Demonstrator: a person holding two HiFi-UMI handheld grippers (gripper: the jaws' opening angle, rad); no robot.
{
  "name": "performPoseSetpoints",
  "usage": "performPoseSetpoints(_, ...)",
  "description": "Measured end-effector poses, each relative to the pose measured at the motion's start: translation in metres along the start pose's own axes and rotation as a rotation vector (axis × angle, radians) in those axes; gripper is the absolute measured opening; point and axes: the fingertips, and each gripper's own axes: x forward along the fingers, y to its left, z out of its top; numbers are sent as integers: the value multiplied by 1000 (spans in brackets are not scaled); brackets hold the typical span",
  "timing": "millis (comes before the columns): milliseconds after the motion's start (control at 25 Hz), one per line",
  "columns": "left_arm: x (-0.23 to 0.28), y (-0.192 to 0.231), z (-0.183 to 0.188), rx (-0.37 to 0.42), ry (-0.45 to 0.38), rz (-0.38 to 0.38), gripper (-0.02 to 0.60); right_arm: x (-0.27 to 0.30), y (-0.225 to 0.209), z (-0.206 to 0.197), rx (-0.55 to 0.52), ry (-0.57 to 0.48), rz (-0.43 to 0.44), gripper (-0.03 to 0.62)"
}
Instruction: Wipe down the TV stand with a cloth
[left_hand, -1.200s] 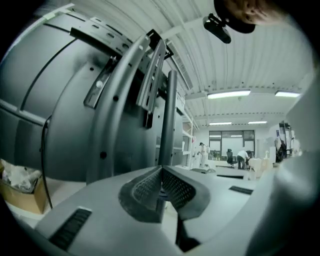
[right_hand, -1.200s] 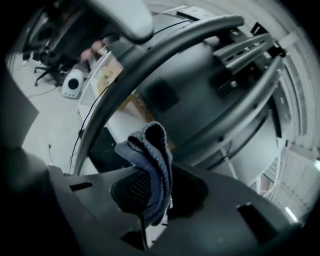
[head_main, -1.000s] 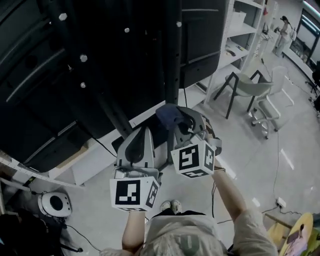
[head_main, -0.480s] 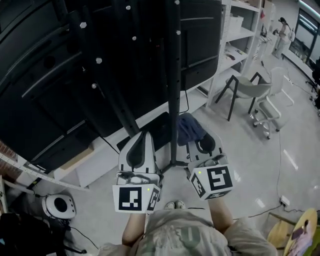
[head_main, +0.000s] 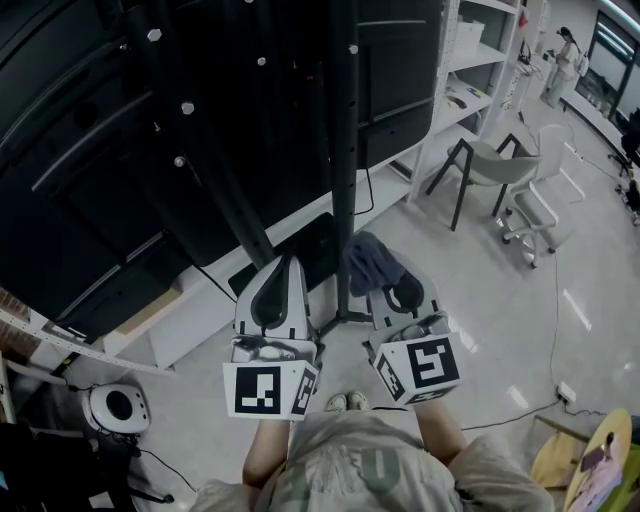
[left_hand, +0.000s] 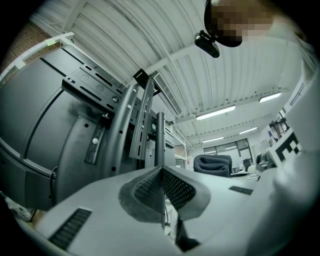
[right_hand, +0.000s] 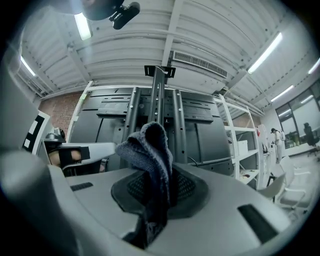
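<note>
Right gripper view: my right tool (right_hand: 154, 186) pinches the dark cloth (right_hand: 147, 145), which bunches up past its tip, just right of the TV stand (right_hand: 159, 100) post. My left tool (left_hand: 161, 172) is pressed together, empty.

A white shelf (head_main: 470, 60) stands at the upper right of the head view. Just in front of it is a pale chair (head_main: 492, 168) on black legs, and beside that, farther from the shelf, a white chair (head_main: 532, 212). Beyond the shelf's far end stands a person (head_main: 560, 55). A small white box (head_main: 564, 392) lies on the grey floor (head_main: 500, 300), well apart from the shelf. A round white device (head_main: 118, 408) sits farthest from it, at lower left. In the right gripper view, strip lights (right_hand: 265, 52) and a vent (right_hand: 199, 62) cross the ceiling above the shelf.
</note>
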Motion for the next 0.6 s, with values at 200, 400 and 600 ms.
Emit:
performPoseSetpoints(200,1,0,-2,-8,4,0,15,-2,3,0,-17,3,16,57)
performPoseSetpoints(400,0,0,-6,-18,11,-3,15,-3,6,3,-28,-7,18,57)
performPoseSetpoints(600,0,0,-9,-23,17,-8,15,-5,12,-3,-82,7,33,57)
